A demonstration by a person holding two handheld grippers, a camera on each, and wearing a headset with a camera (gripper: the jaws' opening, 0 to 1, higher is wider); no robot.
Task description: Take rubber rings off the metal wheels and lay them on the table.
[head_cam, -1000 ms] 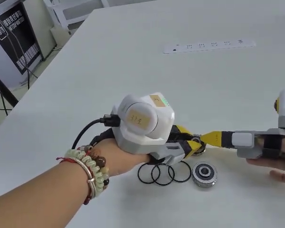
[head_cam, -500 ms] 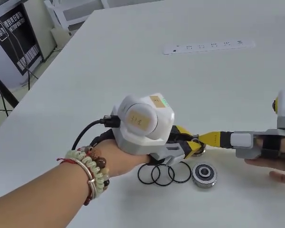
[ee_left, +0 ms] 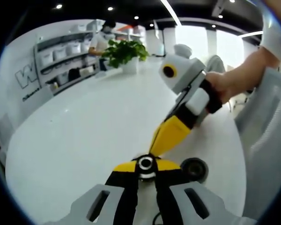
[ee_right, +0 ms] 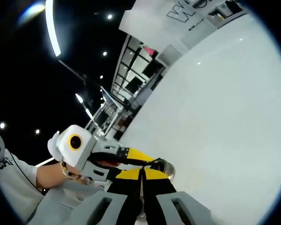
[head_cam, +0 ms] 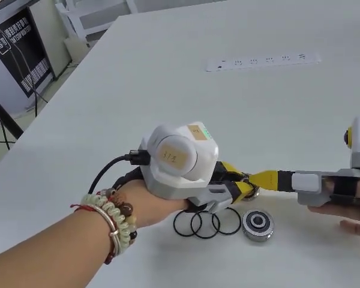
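My left gripper (head_cam: 246,188) is shut on a small metal wheel (ee_left: 146,163), held just above the white table (head_cam: 168,90). My right gripper (head_cam: 251,179) comes in from the right, its yellow jaws pressed together with the tips at that wheel's rim (ee_right: 165,168). Whether a ring is pinched between them is too small to tell. Three black rubber rings (head_cam: 207,222) lie overlapping on the table below the left gripper. A second metal wheel (head_cam: 257,223) lies flat just right of them and also shows in the left gripper view (ee_left: 194,168).
A white power strip (head_cam: 263,60) lies far back on the table. The table's left edge (head_cam: 60,84) drops to the floor, with a black banner stand (head_cam: 15,45) beyond it. Bare tabletop stretches behind and around the grippers.
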